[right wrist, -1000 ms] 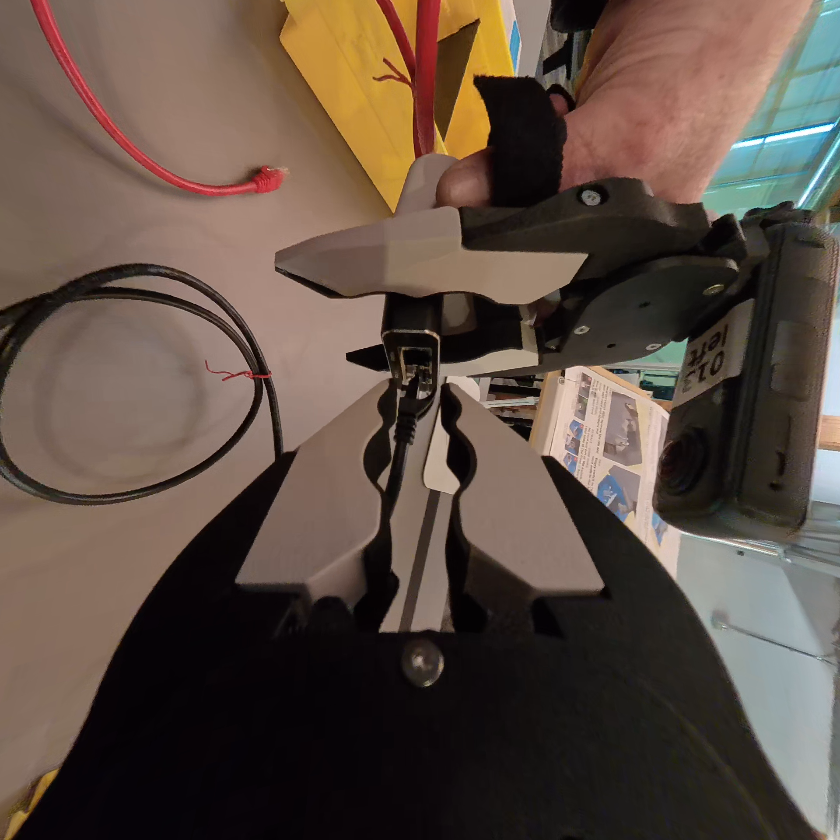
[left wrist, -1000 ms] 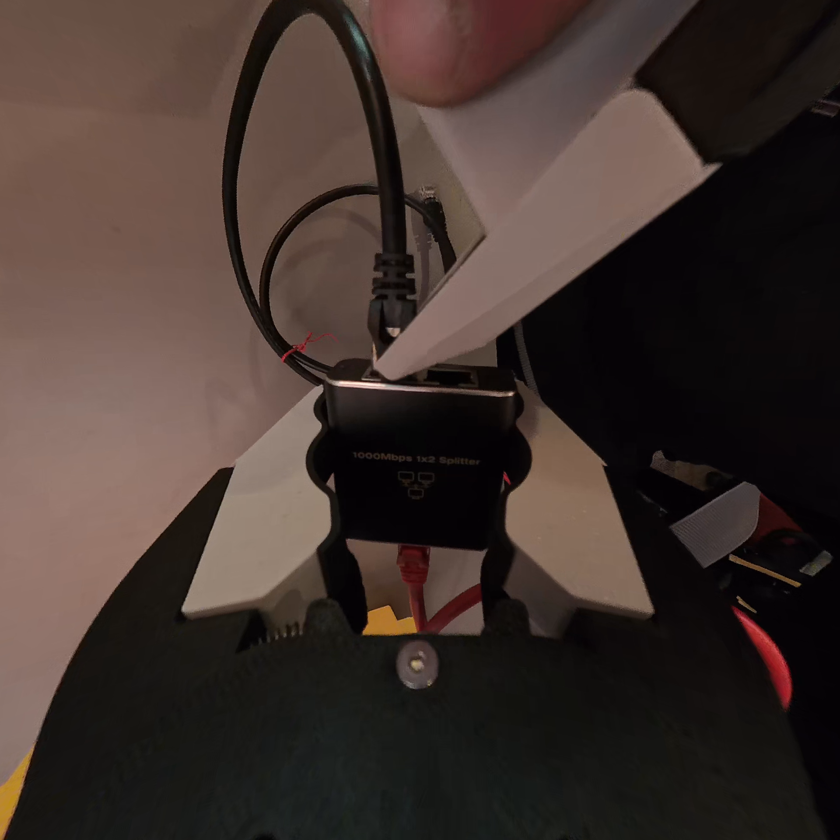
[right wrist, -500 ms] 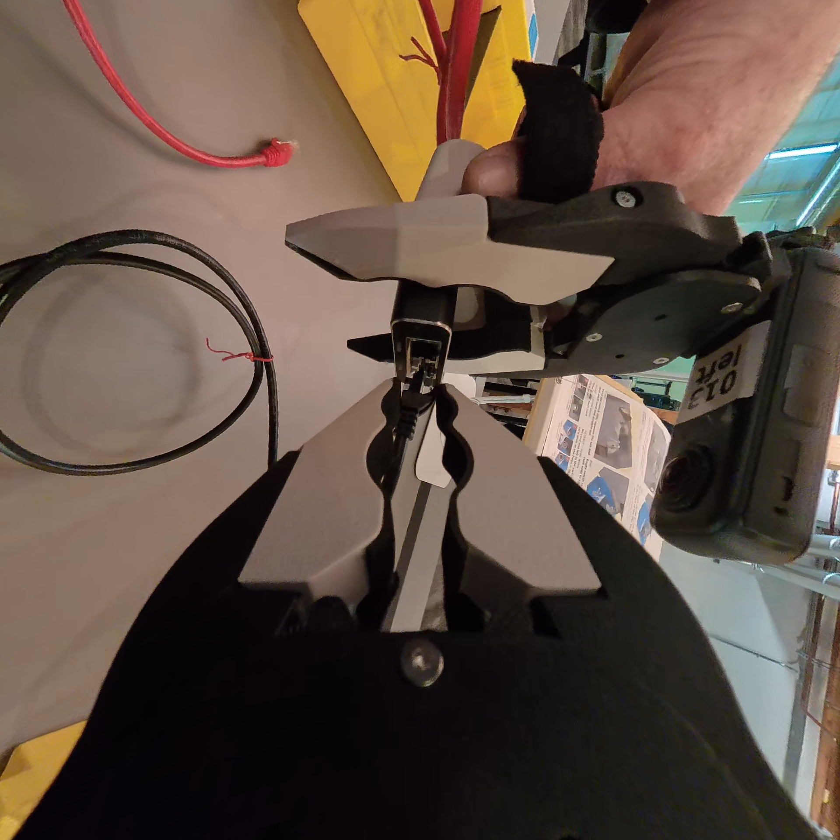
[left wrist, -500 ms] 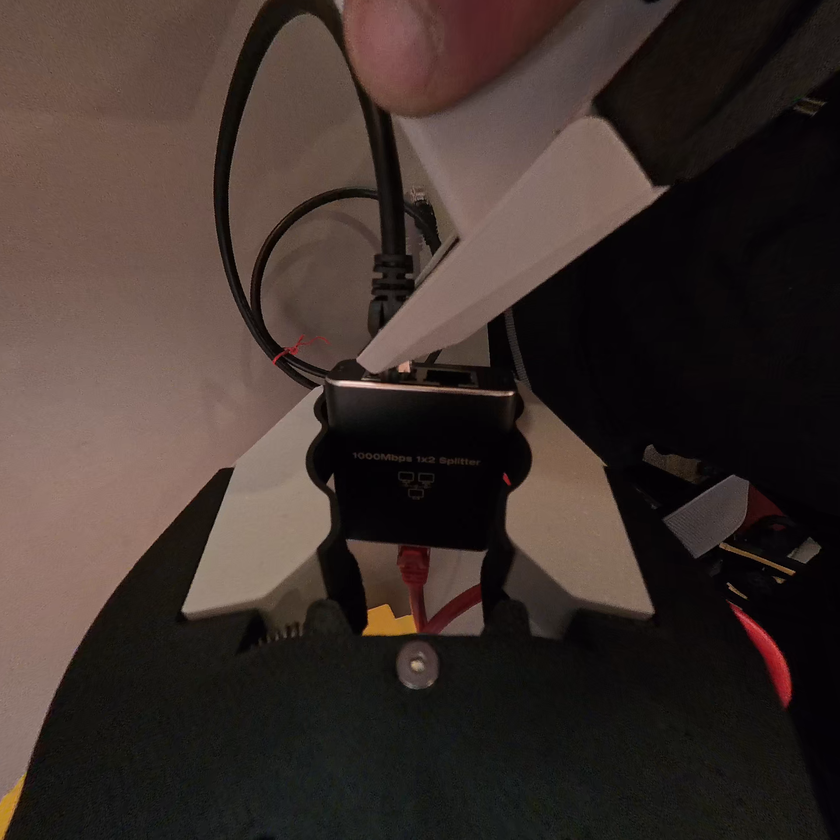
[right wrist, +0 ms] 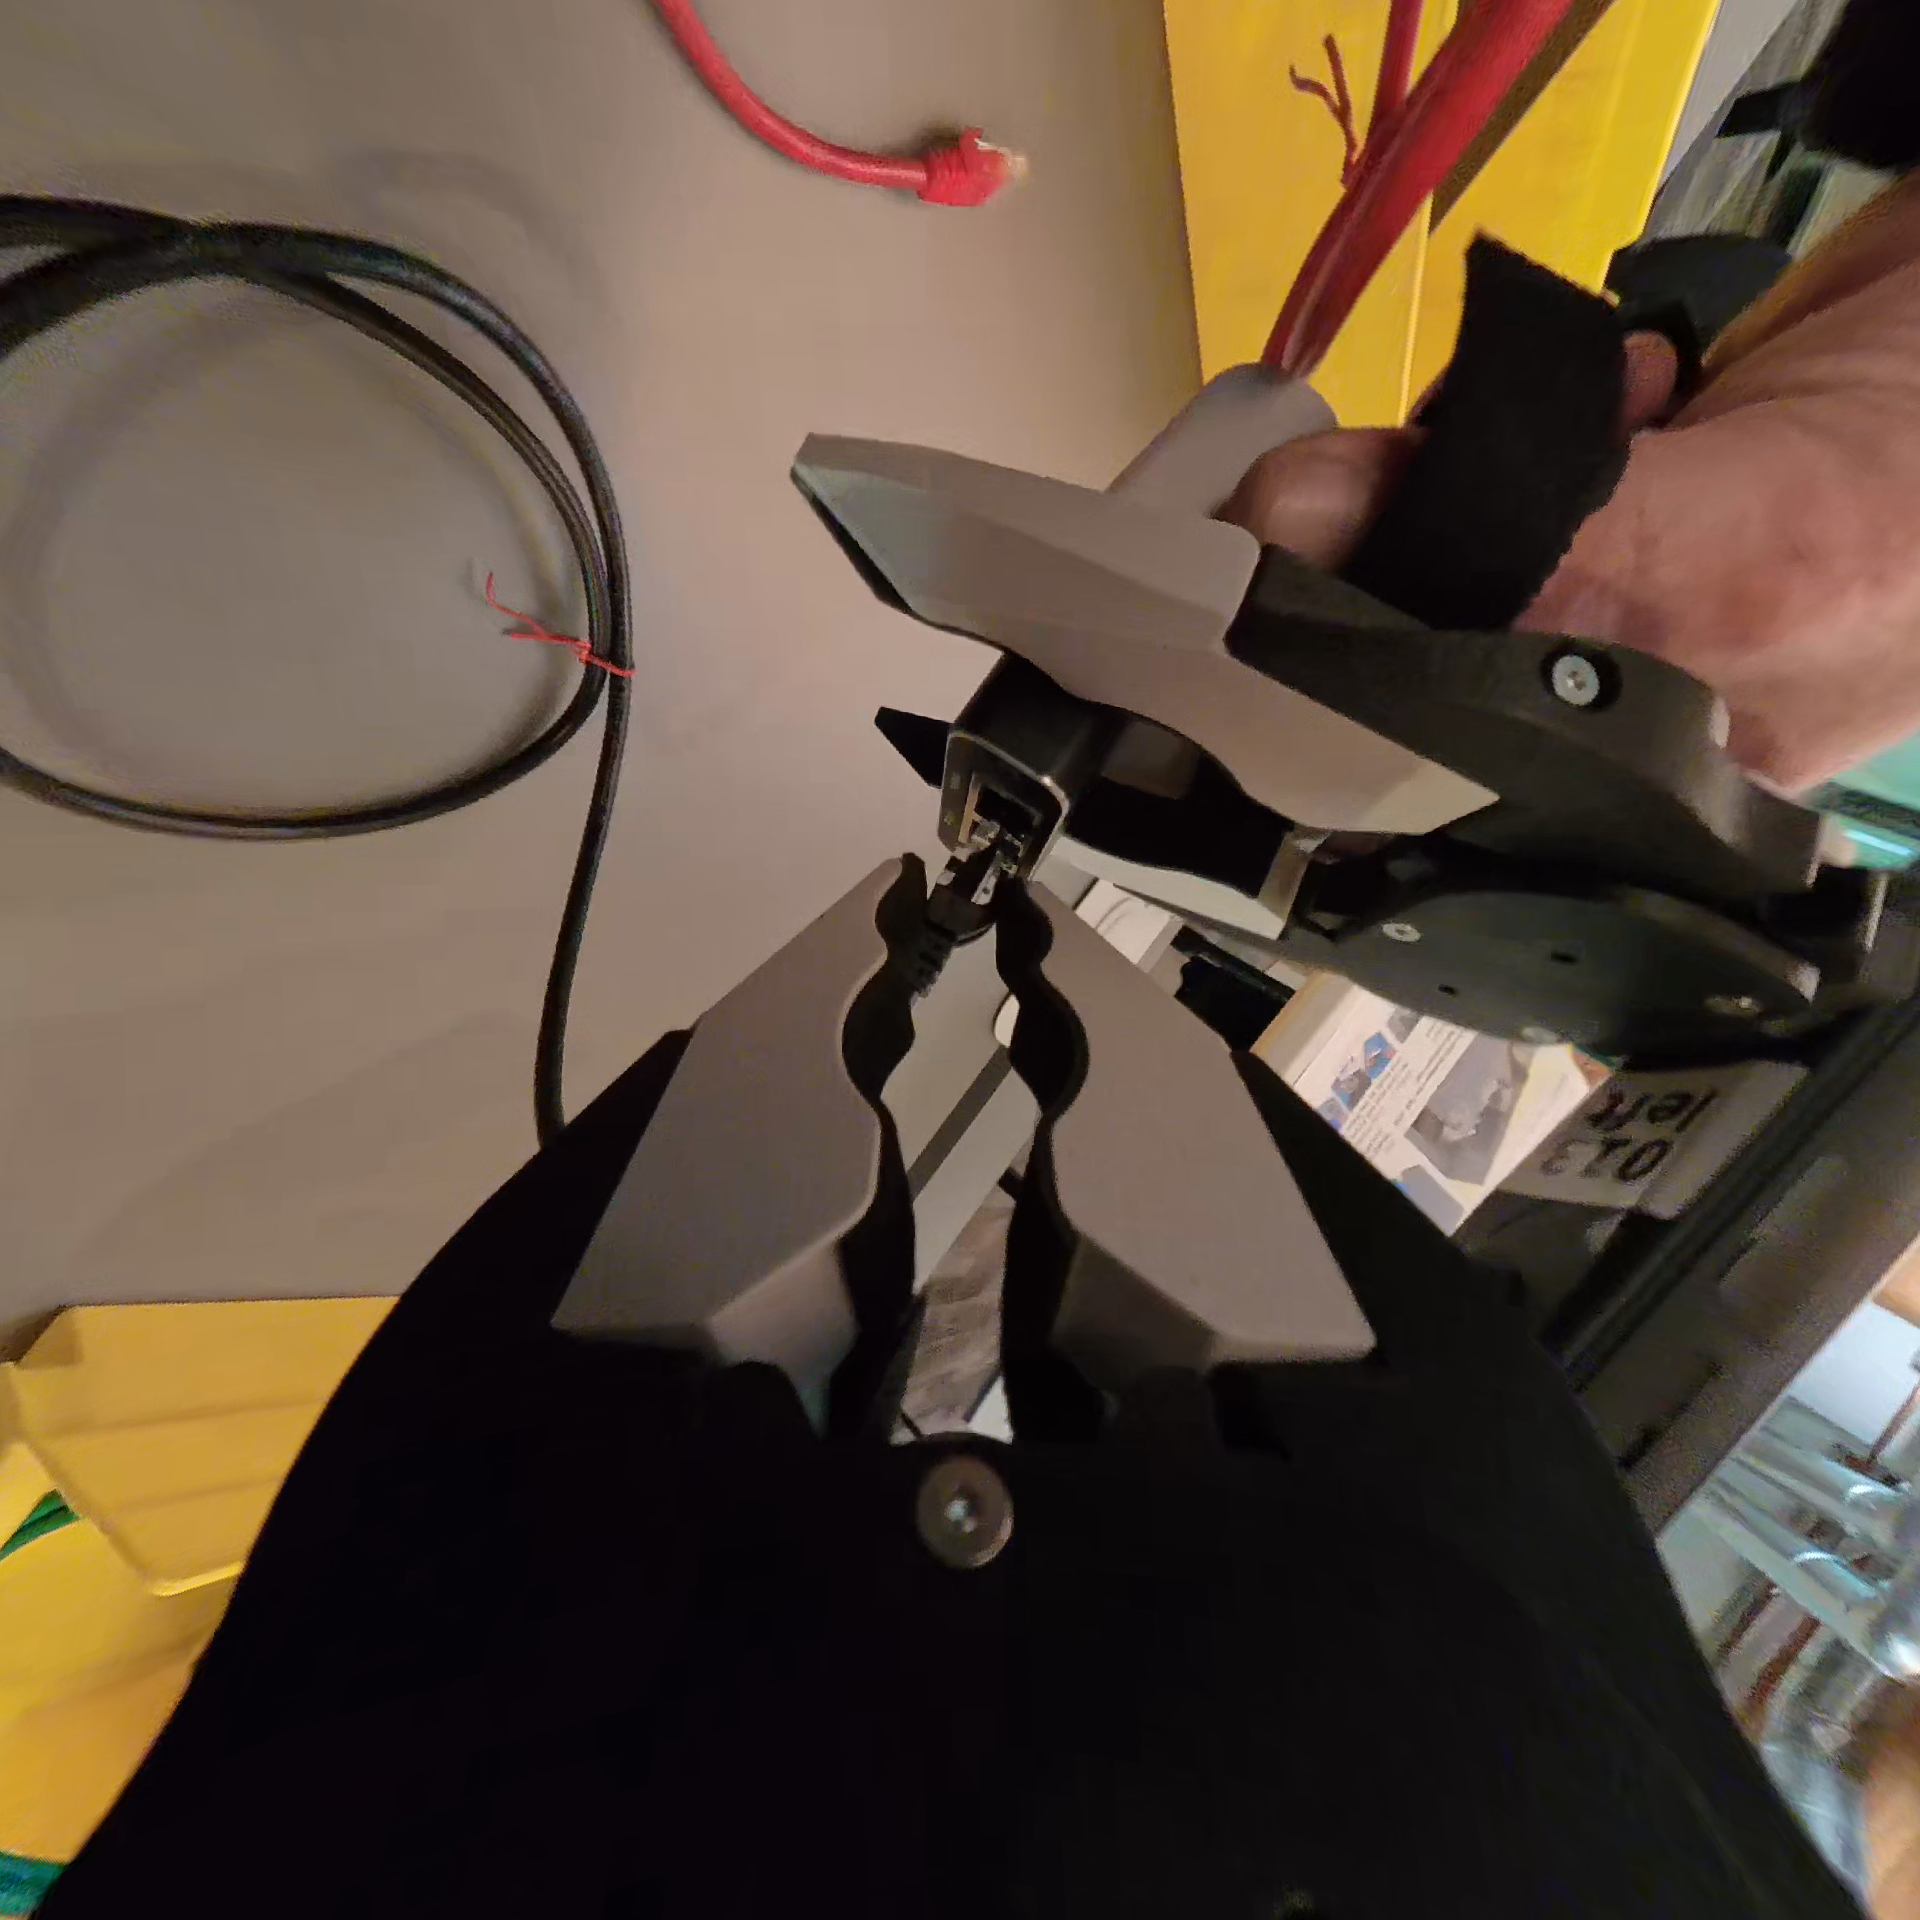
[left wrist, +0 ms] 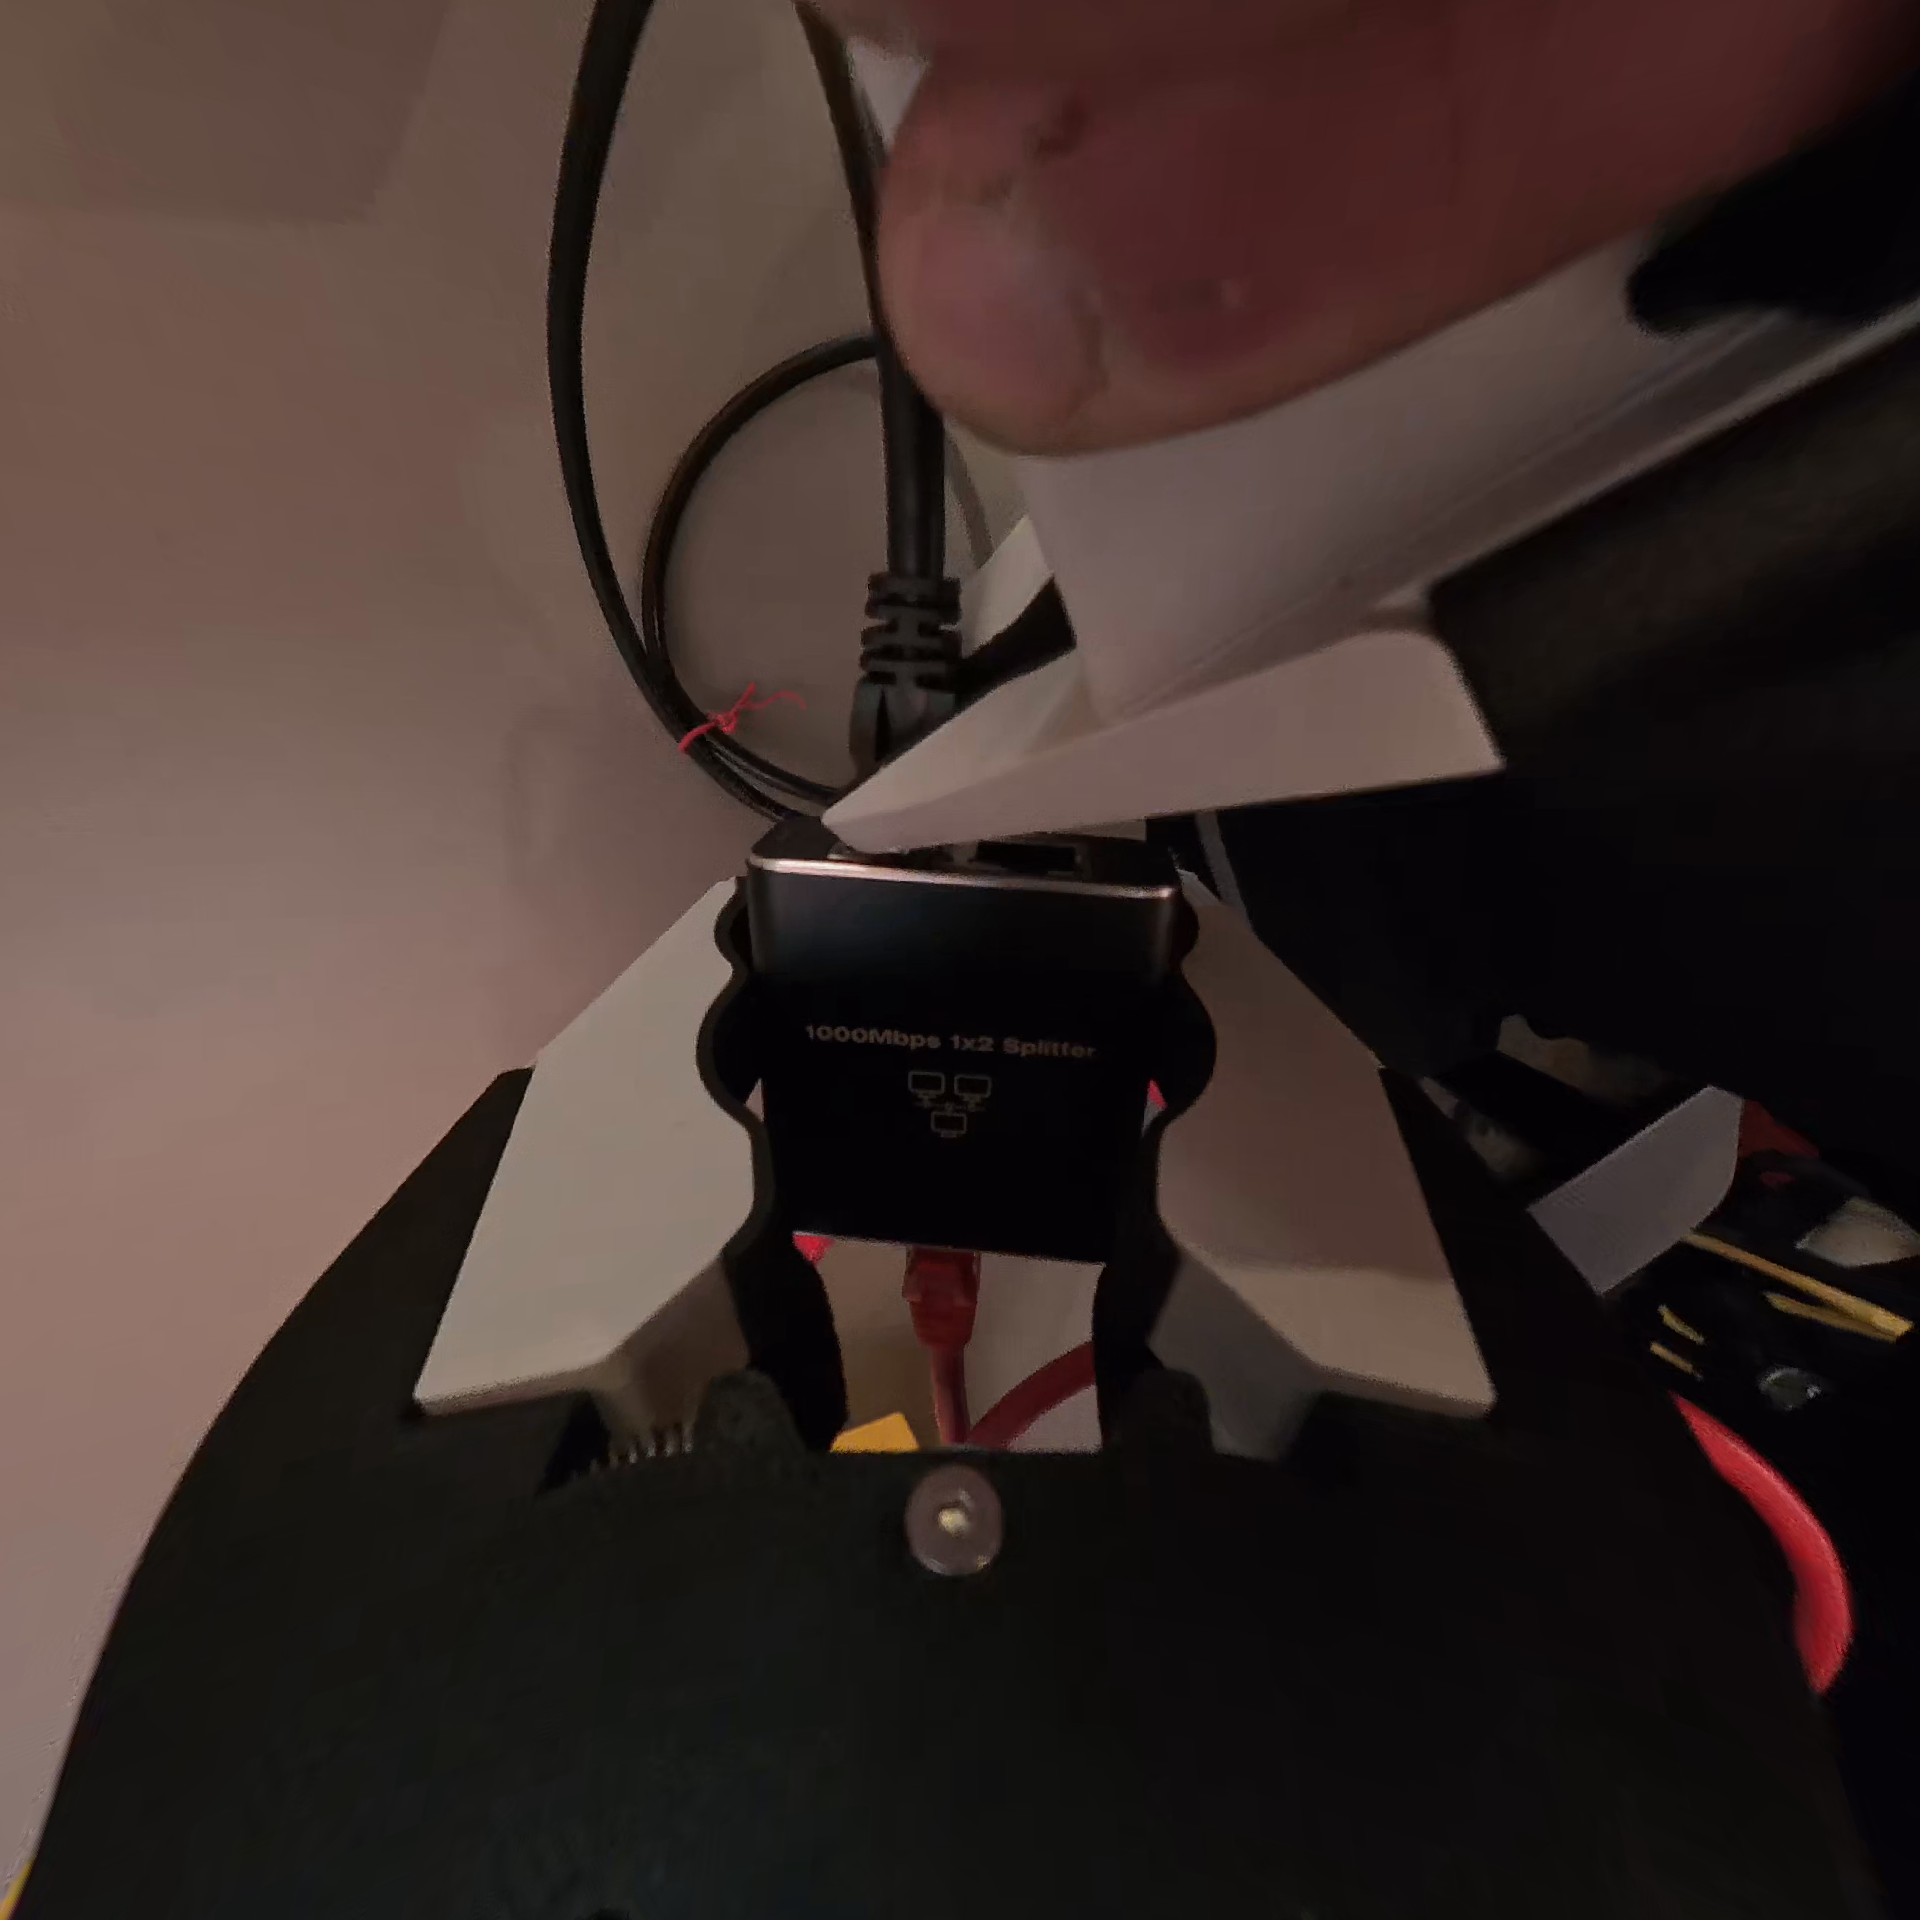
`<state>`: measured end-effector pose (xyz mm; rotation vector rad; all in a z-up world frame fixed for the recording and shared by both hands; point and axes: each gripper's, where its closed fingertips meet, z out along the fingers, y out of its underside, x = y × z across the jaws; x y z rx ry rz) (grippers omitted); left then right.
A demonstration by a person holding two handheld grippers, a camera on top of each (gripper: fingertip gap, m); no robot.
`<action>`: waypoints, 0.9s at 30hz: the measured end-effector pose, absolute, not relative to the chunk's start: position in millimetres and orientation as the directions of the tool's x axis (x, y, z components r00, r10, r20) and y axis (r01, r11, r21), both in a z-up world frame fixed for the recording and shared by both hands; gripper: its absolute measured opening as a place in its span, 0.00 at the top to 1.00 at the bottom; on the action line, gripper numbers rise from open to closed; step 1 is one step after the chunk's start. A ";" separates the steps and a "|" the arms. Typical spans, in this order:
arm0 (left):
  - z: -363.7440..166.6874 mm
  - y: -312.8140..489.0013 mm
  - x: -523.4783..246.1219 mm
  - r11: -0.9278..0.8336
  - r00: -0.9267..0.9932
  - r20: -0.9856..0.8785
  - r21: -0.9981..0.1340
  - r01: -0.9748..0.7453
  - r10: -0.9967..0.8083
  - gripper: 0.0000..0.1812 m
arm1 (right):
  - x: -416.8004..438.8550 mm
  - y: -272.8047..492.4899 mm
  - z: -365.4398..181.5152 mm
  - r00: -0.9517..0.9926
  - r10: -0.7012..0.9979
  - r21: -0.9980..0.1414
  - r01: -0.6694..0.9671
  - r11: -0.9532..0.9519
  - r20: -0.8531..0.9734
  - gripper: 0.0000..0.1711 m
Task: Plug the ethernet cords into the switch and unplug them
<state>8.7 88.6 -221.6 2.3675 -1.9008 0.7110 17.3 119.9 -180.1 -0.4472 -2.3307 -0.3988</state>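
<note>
1. The small black box-shaped metal switch (left wrist: 961,1049) is clamped across its sides between the pale fingers of the left gripper (left wrist: 961,997), so that gripper is closed tight on it. It's held up off the pale grey tabletop (right wrist: 343,966).
2. The black ethernet cord (right wrist: 582,582) is pinched by its ribbed boot right at the tips of the right gripper (right wrist: 961,894), which is closed on the plug end. The black plug (right wrist: 971,868) sits at the mouth of the port nearer the switch's left edge; whether it's actually clicked home can't be told.
3. For the step to go well, the plug should probably be kept square to the port and pushed straight along the switch's length, not levered sideways. The grip is way out at the fingertips, so a twist looks like the likely way to slip.
4. The switch's long axis runs away from the left camera, with the two-port face pointing far and a bit up. A red plug (left wrist: 940,1299) is seated in the near end.
5. The black cord's slack is looped on the table to the left, and a loose red ethernet cord (right wrist: 831,135) lies at the far side, unplugged.
</note>
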 end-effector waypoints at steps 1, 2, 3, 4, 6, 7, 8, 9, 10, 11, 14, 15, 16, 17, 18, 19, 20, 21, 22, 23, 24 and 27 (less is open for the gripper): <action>-219.1 88.2 11.4 -0.267 0.146 0.380 -0.288 -0.920 -0.913 0.59 | 18.6 120.6 -178.1 -0.673 0.222 0.135 0.435 0.890 0.705 0.94; -217.8 91.4 13.2 -0.287 0.155 0.384 -0.313 -0.905 -0.910 0.59 | 23.0 124.1 -177.4 -0.673 0.237 0.132 0.449 0.884 0.700 0.94; -224.3 101.9 3.1 -0.304 0.204 0.336 -0.277 -0.911 -0.919 0.60 | 31.3 127.7 -180.3 -0.684 0.260 0.132 0.464 0.876 0.682 0.94; -227.2 110.5 -7.5 -0.335 0.242 0.324 -0.270 -0.903 -0.915 0.60 | 37.2 129.3 -183.1 -0.677 0.276 0.117 0.474 0.873 0.683 0.94; -217.8 115.1 -12.2 -0.396 0.261 0.377 -0.346 -0.851 -0.889 0.60 | 53.3 140.6 -188.6 -0.650 0.311 0.103 0.516 0.850 0.693 0.94; -214.0 111.7 -12.3 -0.378 0.244 0.368 -0.355 -0.855 -0.897 0.60 | 61.0 148.6 -184.6 -0.611 0.355 0.065 0.556 0.829 0.707 0.94; -211.3 108.9 -11.1 -0.345 0.220 0.344 -0.361 -0.867 -0.913 0.60 | 66.2 157.9 -173.1 -0.546 0.400 0.008 0.597 0.802 0.736 0.94; -209.0 110.2 -9.1 -0.329 0.211 0.324 -0.372 -0.868 -0.922 0.60 | 72.3 168.6 -156.6 -0.474 0.436 -0.048 0.633 0.773 0.765 0.94; -207.8 113.7 -8.1 -0.334 0.216 0.319 -0.385 -0.860 -0.923 0.60 | 79.7 180.5 -135.8 -0.394 0.455 -0.094 0.665 0.741 0.798 0.94; -209.0 119.7 -10.1 -0.347 0.235 0.308 -0.390 -0.853 -0.922 0.60 | 88.8 192.9 -112.6 -0.313 0.455 -0.126 0.694 0.709 0.834 0.94; -212.9 134.5 -17.4 -0.386 0.278 0.297 -0.415 -0.824 -0.913 0.60 | 123.9 224.7 -51.4 -0.110 0.434 -0.204 0.762 0.614 0.894 0.94; -214.2 139.3 -19.9 -0.396 0.294 0.286 -0.424 -0.815 -0.912 0.60 | 137.4 234.8 -34.1 -0.050 0.426 -0.229 0.784 0.577 0.903 0.94; -214.6 142.1 -21.8 -0.399 0.302 0.278 -0.434 -0.807 -0.912 0.60 | 152.5 245.9 -17.1 0.009 0.406 -0.246 0.808 0.536 0.914 0.94; -214.0 142.7 -22.7 -0.402 0.303 0.278 -0.446 -0.800 -0.911 0.60 | 169.2 256.0 -1.2 0.060 0.374 -0.254 0.832 0.494 0.926 0.94; -213.8 142.9 -23.4 -0.404 0.304 0.278 -0.456 -0.793 -0.911 0.60 | 185.4 263.8 12.6 0.108 0.349 -0.269 0.849 0.455 0.931 0.94; -215.1 142.9 -25.2 -0.403 0.307 0.273 -0.456 -0.793 -0.912 0.60 | 200.6 269.9 24.2 0.156 0.333 -0.295 0.857 0.422 0.930 0.94; -217.5 143.2 -27.2 -0.400 0.310 0.262 -0.454 -0.796 -0.914 0.60 | 216.3 274.5 33.6 0.200 0.314 -0.318 0.864 0.390 0.928 0.94; -219.9 143.6 -27.9 -0.405 0.316 0.261 -0.456 -0.793 -0.912 0.60 | 231.7 278.7 39.8 0.234 0.297 -0.335 0.872 0.356 0.926 0.94; -222.6 142.6 -27.8 -0.413 0.319 0.271 -0.456 -0.789 -0.908 0.60 | 245.4 281.9 43.6 0.272 0.289 -0.361 0.875 0.324 0.918 0.94; -226.1 141.5 -28.1 -0.414 0.319 0.274 -0.450 -0.791 -0.907 0.60 | 258.0 285.0 45.4 0.303 0.276 -0.380 0.877 0.294 0.912 0.94; -230.0 141.1 -28.5 -0.415 0.322 0.272 -0.443 -0.795 -0.907 0.60 | 271.6 288.8 43.7 0.311 0.251 -0.372 0.892 0.255 0.917 0.94; -237.4 137.9 -25.1 -0.414 0.316 0.281 -0.437 -0.799 -0.906 0.60 | 297.3 299.8 18.4 0.347 0.257 -0.397 0.900 0.178 0.902 0.94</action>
